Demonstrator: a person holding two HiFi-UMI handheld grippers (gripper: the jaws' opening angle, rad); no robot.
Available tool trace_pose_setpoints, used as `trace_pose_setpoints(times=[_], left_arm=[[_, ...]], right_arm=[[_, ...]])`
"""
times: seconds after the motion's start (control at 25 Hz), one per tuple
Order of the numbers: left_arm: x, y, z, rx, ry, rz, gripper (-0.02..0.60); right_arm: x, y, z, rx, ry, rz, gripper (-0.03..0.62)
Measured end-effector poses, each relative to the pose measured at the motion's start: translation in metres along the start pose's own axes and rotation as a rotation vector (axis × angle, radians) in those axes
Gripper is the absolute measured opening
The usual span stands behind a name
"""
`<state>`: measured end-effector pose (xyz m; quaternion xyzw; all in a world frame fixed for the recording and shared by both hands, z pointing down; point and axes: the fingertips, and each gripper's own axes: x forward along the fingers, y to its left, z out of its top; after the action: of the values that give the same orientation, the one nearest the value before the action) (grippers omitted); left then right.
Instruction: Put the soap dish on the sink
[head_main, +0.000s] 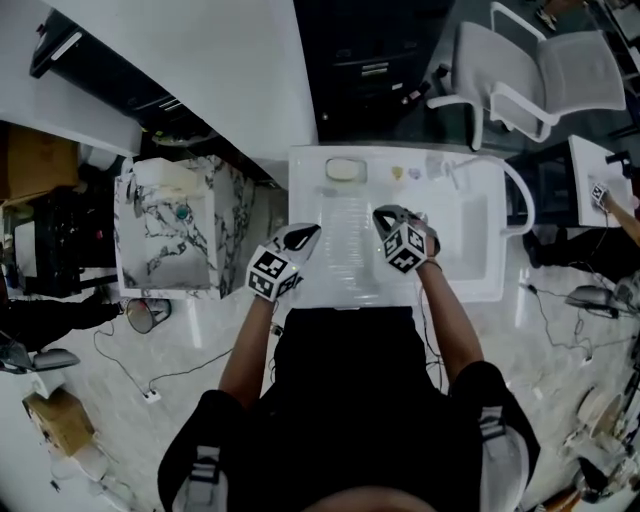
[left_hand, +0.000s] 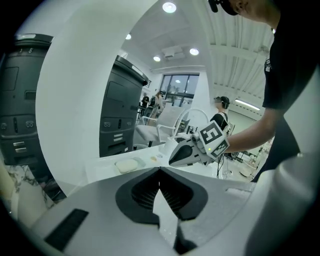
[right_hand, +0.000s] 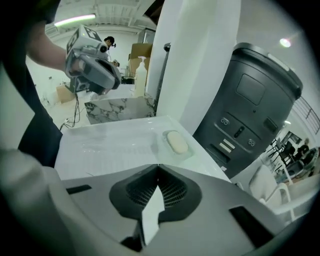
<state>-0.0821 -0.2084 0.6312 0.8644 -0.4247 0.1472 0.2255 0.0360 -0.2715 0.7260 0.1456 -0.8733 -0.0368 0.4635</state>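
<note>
The white sink (head_main: 308, 195) filled the middle of the head view, with the left hand-held gripper (head_main: 308, 234) and right hand-held gripper (head_main: 386, 217) both pinched fully closed and empty above its ribbed drainer. The soap dish (head_main: 341, 170), bar of soap in it, sat at 12 o'clock on the back ledge, well apart from both. If it needed moving, I'd say open wide, grab the rim rather than the soap, and keep it level. No readable writing anywhere, just the square markers.

No words or numbers are showing legibly. The left gripper (head_main: 302, 237) and right gripper (head_main: 386, 216) are wearing only black-and-white square patterns; labels on the dark machine (right_hand: 255, 100) are appearing too small to read.
</note>
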Motion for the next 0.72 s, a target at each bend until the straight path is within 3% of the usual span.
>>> trace_pose_setpoints(times=[0.12, 0.32, 0.52, 0.72], left_arm=[[-0.006, -0.008, -0.002, -0.015, -0.006, -0.004, 0.0], [-0.016, -0.004, -0.001, -0.002, -0.011, -0.002, 0.0], [-0.016, -0.005, -0.004, 0.001, 0.004, 0.016, 0.0], [-0.009, -0.028, 0.0, -0.035, -0.041, 0.051, 0.0]], right_arm=[[-0.018, 0.021, 0.002, 0.068, -0.09, 0.005, -0.005], [-0.025, 0.042, 0.0, 0.158, -0.103, -0.017, -0.003], [-0.033, 0.041, 0.013, 0.209, -0.18, -0.011, -0.003], [-0.053, 0.035, 0.022, 0.248, -0.251, 0.044, -0.003]])
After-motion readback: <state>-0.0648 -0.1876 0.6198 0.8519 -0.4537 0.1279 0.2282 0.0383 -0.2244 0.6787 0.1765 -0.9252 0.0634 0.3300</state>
